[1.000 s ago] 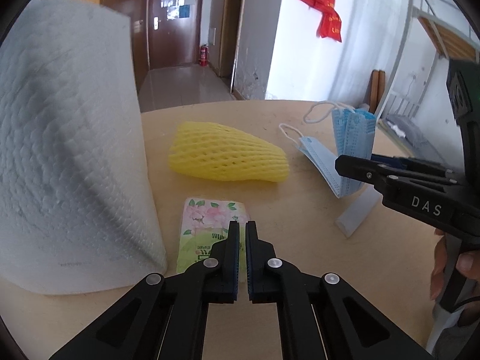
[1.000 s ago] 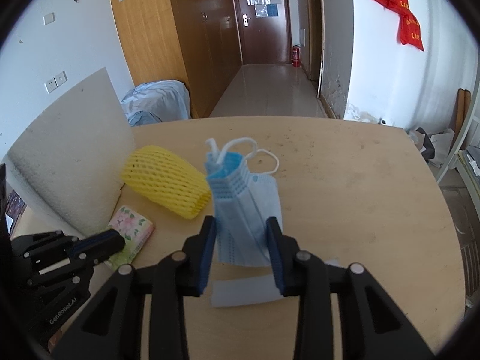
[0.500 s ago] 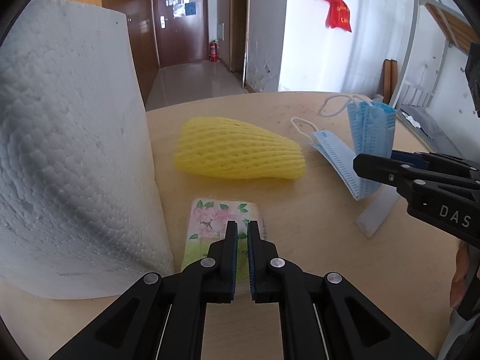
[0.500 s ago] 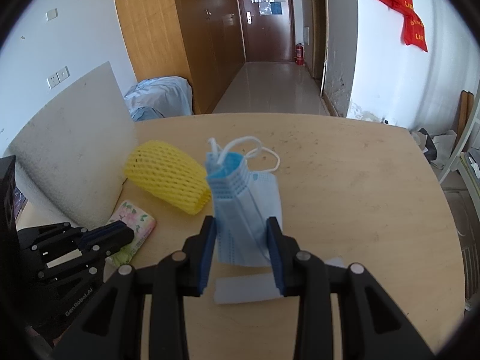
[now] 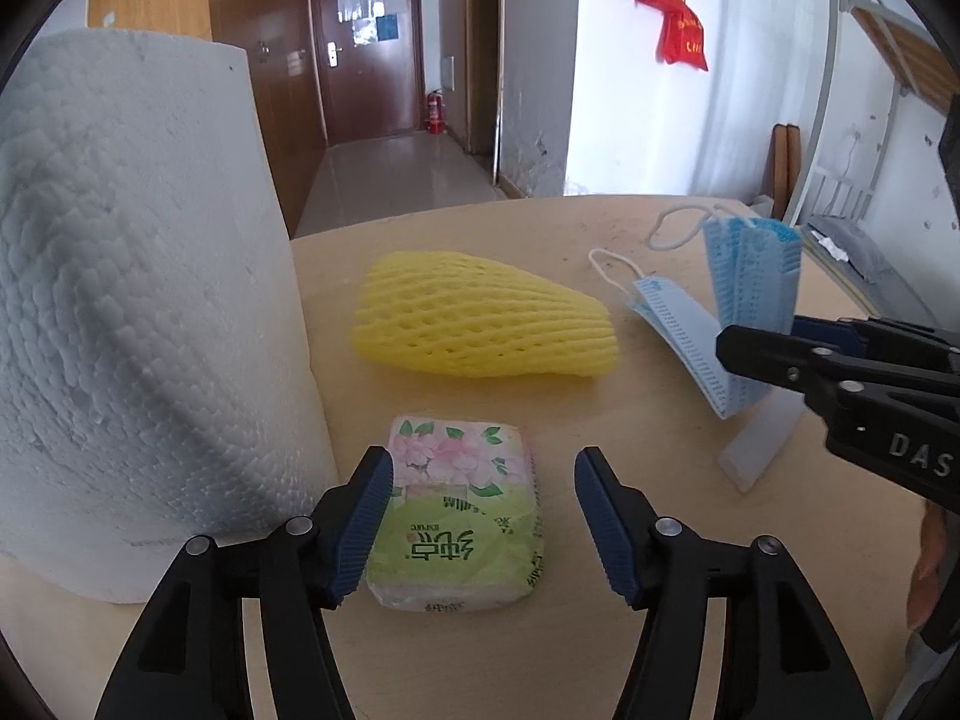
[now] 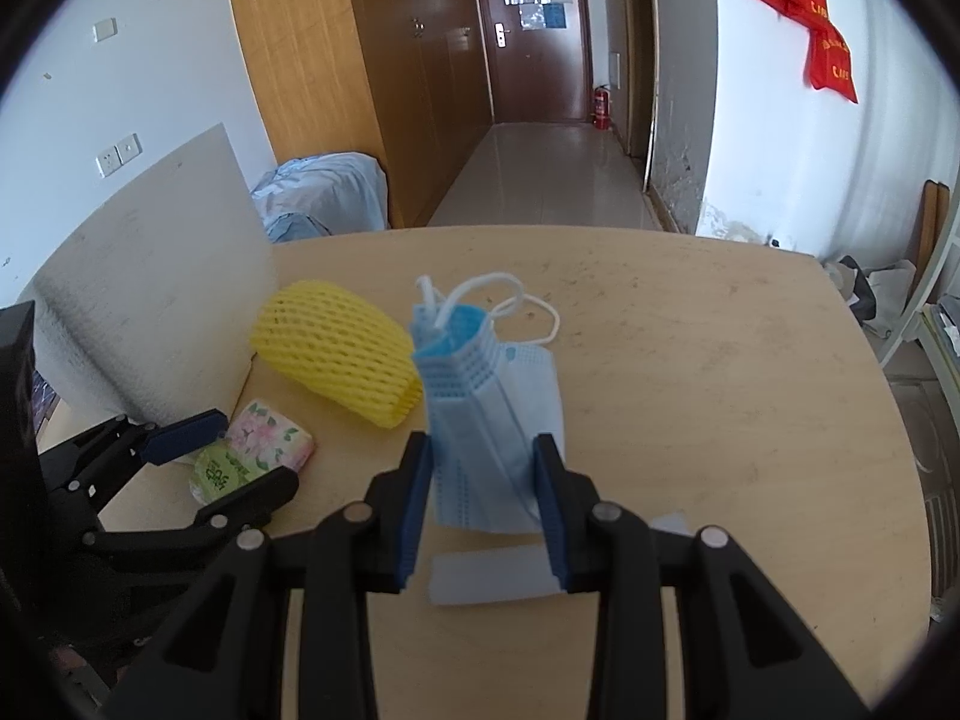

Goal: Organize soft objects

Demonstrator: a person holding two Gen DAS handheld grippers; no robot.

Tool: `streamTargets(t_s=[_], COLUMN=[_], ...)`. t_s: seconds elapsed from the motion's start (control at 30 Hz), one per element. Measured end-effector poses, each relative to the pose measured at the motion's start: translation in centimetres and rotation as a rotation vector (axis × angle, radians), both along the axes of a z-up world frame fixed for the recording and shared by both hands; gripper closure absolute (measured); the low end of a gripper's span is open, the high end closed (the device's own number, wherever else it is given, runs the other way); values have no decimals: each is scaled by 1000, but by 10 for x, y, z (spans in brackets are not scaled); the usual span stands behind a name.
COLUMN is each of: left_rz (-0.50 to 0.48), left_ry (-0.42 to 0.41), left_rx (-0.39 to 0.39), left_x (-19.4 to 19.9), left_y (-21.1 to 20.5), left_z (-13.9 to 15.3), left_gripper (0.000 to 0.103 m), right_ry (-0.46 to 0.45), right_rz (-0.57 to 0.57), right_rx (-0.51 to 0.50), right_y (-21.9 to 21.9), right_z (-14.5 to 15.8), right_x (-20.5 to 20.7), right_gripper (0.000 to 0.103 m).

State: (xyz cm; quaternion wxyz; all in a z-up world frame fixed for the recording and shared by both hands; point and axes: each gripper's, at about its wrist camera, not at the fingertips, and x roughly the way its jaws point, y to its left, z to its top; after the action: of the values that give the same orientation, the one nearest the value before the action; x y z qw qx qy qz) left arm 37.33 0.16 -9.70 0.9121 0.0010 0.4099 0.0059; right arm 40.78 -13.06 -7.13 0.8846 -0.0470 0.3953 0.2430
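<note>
A pocket tissue pack [image 5: 459, 510], green and white with pink flowers printed on it, lies flat on the light wooden table [image 5: 630, 540] in the lower middle of the left wrist view. The left gripper [image 5: 483, 519] is spread wide around it: one blue-padded finger sits at the pack's left edge, whether touching cannot be told, and the other stands clear of its right edge. In the right wrist view the same pack [image 6: 252, 456] shows at lower left, between the left gripper's fingers [image 6: 186, 435].

Just beyond the pack, in the centre of the left view, lies a yellow foam fruit net [image 5: 480, 324], on its side and apart from the pack. A big paper towel roll [image 5: 138, 312] stands upright and fills the left of that frame, just beside the pack's left edge.

At right in the left view, a bundle of blue face masks [image 5: 750, 282] stands up from the right gripper [image 5: 756, 348], with white ear loops hanging at the top. In the right wrist view the right gripper [image 6: 483, 504] is clamped on these masks [image 6: 486, 414], both pads pressed to their sides, in the middle of the frame. A pale plastic wrapper [image 6: 492, 576] lies on the table under the gripper. The foam net [image 6: 336, 354] lies left of the masks, near them.
</note>
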Motion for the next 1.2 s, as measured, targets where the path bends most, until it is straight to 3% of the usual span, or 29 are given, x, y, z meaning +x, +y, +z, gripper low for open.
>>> streamTargets(t_s=[0.53, 0.9, 0.93, 1.07, 1.2], left_rz=[44, 56, 55, 52, 46], left_ry=[51, 66, 63, 52, 49], left_rx=[55, -24, -23, -44, -60], left_x=[6, -3, -4, -11, -19], left_y=[0, 16, 16, 20, 21], left_z=[-18, -22, -22, -22, -21], left_gripper=[38, 38, 42, 83, 90], right_ry=[1, -1, -1, -4, -4], right_rz=[4, 6, 6, 6, 4], right_rx=[-2, 0, 2, 5, 7], right_y=[-2, -3, -3, -4, -2], right_z=[-1, -1, -1, -1, -1], right_x=[0, 0, 0, 0, 0], right_gripper=[65, 65, 65, 65, 65])
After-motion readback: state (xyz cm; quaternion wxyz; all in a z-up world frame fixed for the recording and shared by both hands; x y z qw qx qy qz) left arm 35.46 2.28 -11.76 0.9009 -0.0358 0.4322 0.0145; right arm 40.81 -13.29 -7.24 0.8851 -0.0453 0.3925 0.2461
